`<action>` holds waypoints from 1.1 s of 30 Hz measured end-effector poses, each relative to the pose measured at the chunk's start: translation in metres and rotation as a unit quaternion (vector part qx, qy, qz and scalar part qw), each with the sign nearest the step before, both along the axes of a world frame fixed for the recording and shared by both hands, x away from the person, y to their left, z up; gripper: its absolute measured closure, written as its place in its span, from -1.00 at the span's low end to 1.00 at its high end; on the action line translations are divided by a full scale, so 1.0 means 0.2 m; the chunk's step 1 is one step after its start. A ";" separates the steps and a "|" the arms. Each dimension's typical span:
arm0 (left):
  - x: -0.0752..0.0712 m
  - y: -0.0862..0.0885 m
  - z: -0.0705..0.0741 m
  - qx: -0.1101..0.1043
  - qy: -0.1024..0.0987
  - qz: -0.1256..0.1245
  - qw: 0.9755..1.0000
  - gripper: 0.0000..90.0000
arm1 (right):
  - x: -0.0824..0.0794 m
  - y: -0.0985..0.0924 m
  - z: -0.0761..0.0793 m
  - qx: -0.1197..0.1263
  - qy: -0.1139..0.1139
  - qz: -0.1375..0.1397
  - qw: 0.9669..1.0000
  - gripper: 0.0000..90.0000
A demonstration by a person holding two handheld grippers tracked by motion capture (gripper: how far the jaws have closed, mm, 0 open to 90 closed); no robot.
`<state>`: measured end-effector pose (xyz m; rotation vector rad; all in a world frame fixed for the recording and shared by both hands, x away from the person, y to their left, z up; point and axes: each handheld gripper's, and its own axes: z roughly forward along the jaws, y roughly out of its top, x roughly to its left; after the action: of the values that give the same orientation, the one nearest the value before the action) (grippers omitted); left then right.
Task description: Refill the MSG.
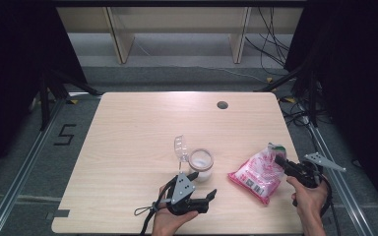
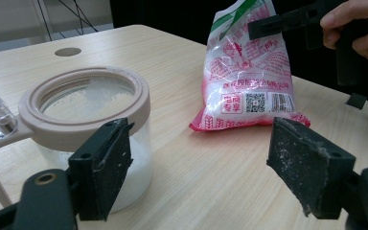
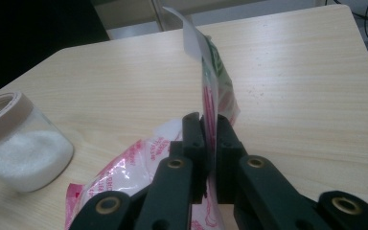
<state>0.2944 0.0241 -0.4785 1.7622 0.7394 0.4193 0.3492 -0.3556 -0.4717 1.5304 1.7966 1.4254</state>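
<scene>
pinching pink bag (image 1: 258, 173) top, right hand-held gripper (image 1: 281, 162) clenched; left hand-held gripper (image 1: 200, 186) released at jar's (image 1: 200, 164) 6 o'clock, white grains inside, lid off.

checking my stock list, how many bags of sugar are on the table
1: the pink bag lies at the table's right side, beside the jar.

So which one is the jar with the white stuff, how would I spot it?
Look at the wooden table, near the middle of its front half. There stands a small clear jar with white grains inside, between the left tongs and the pink bag. Its beige ring top, with the clear lid flipped open beside it, sets it apart.
</scene>
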 end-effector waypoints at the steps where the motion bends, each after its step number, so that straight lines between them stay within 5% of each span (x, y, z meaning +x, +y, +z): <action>1: 0.00 0.00 0.00 -0.008 0.005 0.005 1.000 -0.51 | 0.01 0.00 -0.01 -0.002 -0.013 0.001 1.000 0.93; 4: 0.01 0.00 -0.01 -0.005 0.004 0.002 1.000 -0.50 | 0.00 -0.01 -0.02 -0.003 -0.008 -0.005 1.000 0.92; 6: 0.01 0.00 -0.01 0.002 -0.004 -0.003 1.000 -0.50 | 0.01 -0.02 -0.03 -0.025 -0.012 0.000 1.000 0.91; 7: 0.01 0.00 -0.01 0.002 -0.004 -0.003 1.000 -0.50 | 0.01 -0.01 -0.04 -0.003 -0.009 -0.006 1.000 0.90; 10: 0.01 0.00 -0.01 -0.006 0.004 0.004 1.000 -0.50 | 0.01 -0.03 -0.04 -0.020 -0.012 -0.001 1.000 0.88; 12: 0.01 0.01 -0.01 0.002 0.007 0.005 1.000 -0.50 | 0.00 -0.02 -0.04 0.002 -0.003 -0.005 1.000 0.83; 21: 0.01 0.04 -0.01 0.003 0.008 0.011 1.000 -0.50 | -0.04 -0.03 -0.04 -0.016 0.004 -0.020 1.000 0.50; 24: 0.02 0.05 -0.01 -0.001 0.008 0.008 1.000 -0.50 | -0.07 -0.01 -0.03 0.008 0.025 -0.038 0.999 0.33; 26: 0.02 0.06 -0.01 0.001 0.007 0.010 1.000 -0.50 | -0.07 -0.02 -0.04 0.000 0.005 -0.032 0.999 0.29; 28: 0.02 0.06 -0.01 0.004 0.008 0.012 1.000 -0.50 | -0.09 -0.03 -0.04 -0.003 0.009 -0.021 1.000 0.24; 33: 0.01 0.08 -0.01 0.010 0.008 0.009 1.000 -0.50 | -0.14 -0.04 -0.05 0.023 0.007 -0.056 0.998 0.14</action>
<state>0.2969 0.0401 -0.4801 1.7815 0.7650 0.4266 0.3221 -0.3630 -0.4820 1.6402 1.6682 1.4157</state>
